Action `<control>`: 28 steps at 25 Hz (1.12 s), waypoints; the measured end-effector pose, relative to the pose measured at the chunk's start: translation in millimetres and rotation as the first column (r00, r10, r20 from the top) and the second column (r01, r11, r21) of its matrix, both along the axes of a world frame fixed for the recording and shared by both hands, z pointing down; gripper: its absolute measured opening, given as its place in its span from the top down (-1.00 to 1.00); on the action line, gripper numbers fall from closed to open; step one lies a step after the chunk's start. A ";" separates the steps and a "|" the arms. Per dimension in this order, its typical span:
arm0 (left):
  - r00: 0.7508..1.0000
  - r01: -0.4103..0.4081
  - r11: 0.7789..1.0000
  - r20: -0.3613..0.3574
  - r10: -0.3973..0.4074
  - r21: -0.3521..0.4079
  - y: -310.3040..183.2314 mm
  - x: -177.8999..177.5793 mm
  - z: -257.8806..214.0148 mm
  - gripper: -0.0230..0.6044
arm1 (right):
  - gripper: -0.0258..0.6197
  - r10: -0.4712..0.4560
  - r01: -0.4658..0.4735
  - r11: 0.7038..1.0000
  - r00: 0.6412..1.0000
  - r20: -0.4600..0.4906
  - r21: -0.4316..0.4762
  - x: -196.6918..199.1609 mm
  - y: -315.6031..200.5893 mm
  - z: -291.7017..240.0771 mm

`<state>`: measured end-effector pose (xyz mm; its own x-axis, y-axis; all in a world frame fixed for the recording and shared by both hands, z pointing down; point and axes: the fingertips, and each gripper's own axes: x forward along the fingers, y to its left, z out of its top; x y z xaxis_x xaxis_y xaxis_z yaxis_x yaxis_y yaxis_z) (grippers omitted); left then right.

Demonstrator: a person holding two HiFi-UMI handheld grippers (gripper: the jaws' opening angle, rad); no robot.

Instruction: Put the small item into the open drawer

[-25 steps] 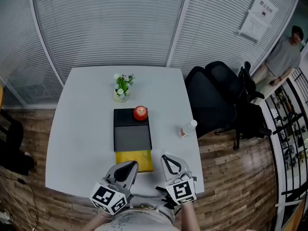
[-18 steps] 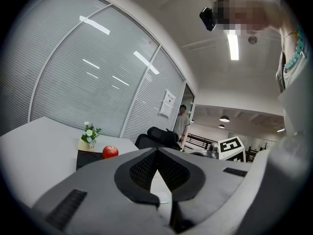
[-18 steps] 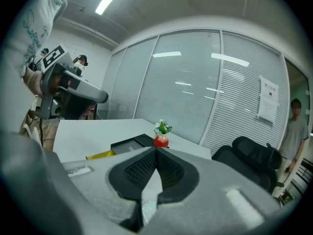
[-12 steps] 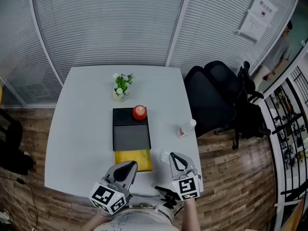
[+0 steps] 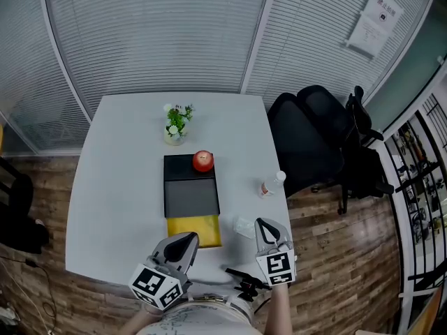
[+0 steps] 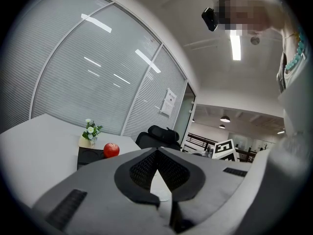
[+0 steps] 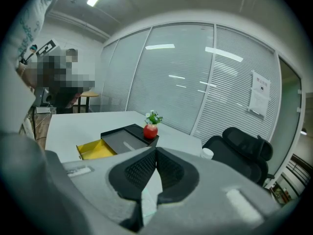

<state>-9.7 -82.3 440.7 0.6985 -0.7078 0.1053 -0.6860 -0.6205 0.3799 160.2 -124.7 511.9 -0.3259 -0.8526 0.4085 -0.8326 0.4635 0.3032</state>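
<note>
Seeing the small item (image 5: 243, 227) as a pale, see-through scrap lying flat on the white surface (image 5: 119, 187), just right of the open yellow drawer (image 5: 194, 230) and just beside the tips of the right gripper (image 5: 264, 223). Too small to name exactly, maybe a clear packet or wrapper. Reading the right jaws as pressed together with nothing clamped. Black drawer unit (image 5: 191, 187) with red apple (image 5: 203, 161) on top ahead and to the left in the right gripper view. Same for the left gripper (image 5: 188, 239): jaws together, empty, sitting near the drawer's front left corner in the head view. Judging the item light, thin, probably crinkly and slick. Likely to skate on the smooth surface if nudged, and to fold rather than resist. Not fragile by the look of it. Best to open the right jaws first, come down from above, straddle whatever edge stands proud, and pinch gently; no point squeezing hard. Expect it to cling or flutter on release, so let go low, well inside the yellow walls. Short carry to the left only. Worth keeping clear of the bottle (image 5: 272, 185) further back on the right; plant (image 5: 177, 124) well apart, no concern.
</note>
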 end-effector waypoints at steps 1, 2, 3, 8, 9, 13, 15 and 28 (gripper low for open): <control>1.000 0.000 1.000 0.000 0.000 0.000 0.3 -0.1 0.1 0.94 | 0.91 0.002 -0.002 1.000 1.000 -0.003 -0.007 1.4 -0.1 2.2; 1.000 0.000 1.000 0.000 0.000 0.001 0.4 0.0 0.0 0.94 | 0.91 0.002 -0.002 1.000 1.000 -0.005 -0.016 2.5 -0.3 5.0; 1.000 -0.001 1.000 0.000 0.001 0.003 0.4 0.1 0.4 0.94 | 0.91 0.000 0.000 1.000 1.000 -0.006 -0.026 3.1 -0.9 8.2; 1.000 -0.006 1.000 -0.003 0.006 0.001 -2.1 1.1 -0.1 0.94 | 0.91 -0.004 0.003 0.998 1.000 -0.006 -0.063 4.2 -6.1 22.6; 1.000 -0.006 1.000 -0.002 0.006 -0.001 -2.2 1.2 -0.6 0.94 | 0.91 -0.005 0.005 0.998 1.000 -0.007 -0.070 3.8 -6.6 25.2; 1.000 -0.015 1.000 0.000 0.015 0.001 -0.1 1.2 0.9 0.94 | 0.91 -0.008 0.006 0.996 1.000 -0.021 -0.093 1.6 -8.3 35.0; 1.000 -0.019 1.000 -0.001 0.019 -0.002 1.3 1.2 2.9 0.94 | 0.91 -0.011 0.006 0.994 0.999 -0.044 -0.108 1.5 -9.4 42.6; 0.999 -0.036 0.999 -0.009 0.036 -0.017 4.6 2.4 4.8 0.94 | 0.91 -0.033 0.006 0.966 0.994 -0.101 -0.260 5.1 -18.0 99.5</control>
